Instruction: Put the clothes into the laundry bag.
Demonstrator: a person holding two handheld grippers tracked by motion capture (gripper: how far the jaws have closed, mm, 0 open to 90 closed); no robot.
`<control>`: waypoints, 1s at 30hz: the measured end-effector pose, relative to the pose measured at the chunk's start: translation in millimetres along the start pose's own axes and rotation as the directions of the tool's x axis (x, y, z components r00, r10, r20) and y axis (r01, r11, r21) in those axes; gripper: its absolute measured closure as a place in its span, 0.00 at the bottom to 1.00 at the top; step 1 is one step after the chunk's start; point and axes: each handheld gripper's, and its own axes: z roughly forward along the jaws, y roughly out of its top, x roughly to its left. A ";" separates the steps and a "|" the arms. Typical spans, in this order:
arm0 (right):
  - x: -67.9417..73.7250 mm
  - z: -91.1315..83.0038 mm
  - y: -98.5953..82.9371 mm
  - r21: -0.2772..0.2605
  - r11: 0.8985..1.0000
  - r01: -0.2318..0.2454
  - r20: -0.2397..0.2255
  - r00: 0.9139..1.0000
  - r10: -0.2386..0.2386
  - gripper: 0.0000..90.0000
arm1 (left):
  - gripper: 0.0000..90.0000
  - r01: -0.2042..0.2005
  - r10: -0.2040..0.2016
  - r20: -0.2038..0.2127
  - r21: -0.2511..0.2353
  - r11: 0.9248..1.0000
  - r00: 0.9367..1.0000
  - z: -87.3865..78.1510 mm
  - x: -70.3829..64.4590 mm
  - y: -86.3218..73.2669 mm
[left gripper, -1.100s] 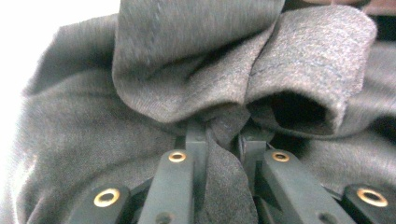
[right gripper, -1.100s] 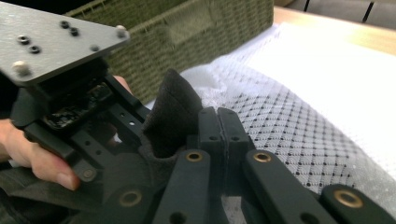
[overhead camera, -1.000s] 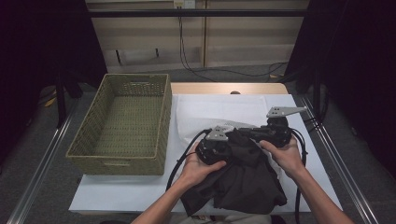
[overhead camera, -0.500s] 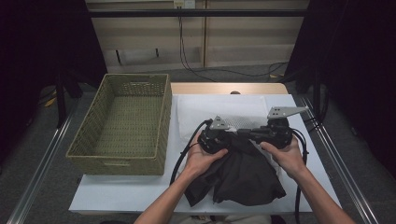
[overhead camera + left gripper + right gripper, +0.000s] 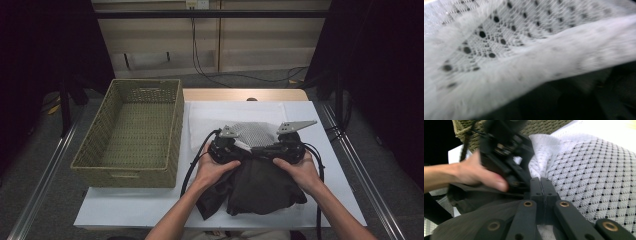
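Dark garment [image 5: 262,187] under both hands, right tool [image 5: 541,185] pressed closed on its edge, left tool [image 5: 223,148] grip unclear

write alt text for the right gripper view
The right gripper, fingers pressed together, sits where a dark garment meets a white dotted mesh cloth. The left hand holds the other gripper behind.

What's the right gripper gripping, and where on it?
The right gripper, jaws closed together, pinches the dark garment at its top edge beside the white mesh cloth.
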 end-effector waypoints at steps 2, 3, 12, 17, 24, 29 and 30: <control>-0.7 -0.1 -0.3 0.000 1.000 -0.003 0.004 1.000 0.003 1.00 | 0.45 -0.008 0.008 0.001 -0.024 1.000 1.000 -9.9 -2.9 -2.0; -1.2 -0.6 -0.2 0.000 1.000 -0.004 0.007 1.000 0.004 1.00 | 0.41 -0.006 0.006 0.004 -0.023 1.000 1.000 -15.1 -4.0 -3.1; -2.9 0.8 -1.6 0.003 1.000 -0.008 0.013 1.000 0.008 1.00 | 0.25 -0.051 0.052 0.014 -0.024 0.998 0.999 -63.8 -15.1 -17.6; -2.9 1.2 -1.8 0.005 1.000 -0.005 0.016 1.000 0.005 1.00 | 0.22 -0.055 0.057 0.056 -0.033 0.998 0.997 -78.1 -25.9 -34.4; -2.2 1.0 -1.8 0.009 1.000 -0.009 0.014 1.000 0.009 1.00 | 0.17 -0.086 0.084 0.055 0.047 0.995 0.995 -83.4 -31.8 -59.4; -1.4 1.0 -1.4 0.010 1.000 -0.006 0.009 1.000 0.006 1.00 | 0.17 -0.060 0.055 0.046 0.105 0.993 0.997 -72.0 -22.8 -72.2; -0.6 1.1 -1.3 0.012 1.000 -0.006 0.010 1.000 0.006 1.00 | 0.21 -0.074 0.069 0.044 0.125 0.989 0.997 -72.4 -20.7 -71.3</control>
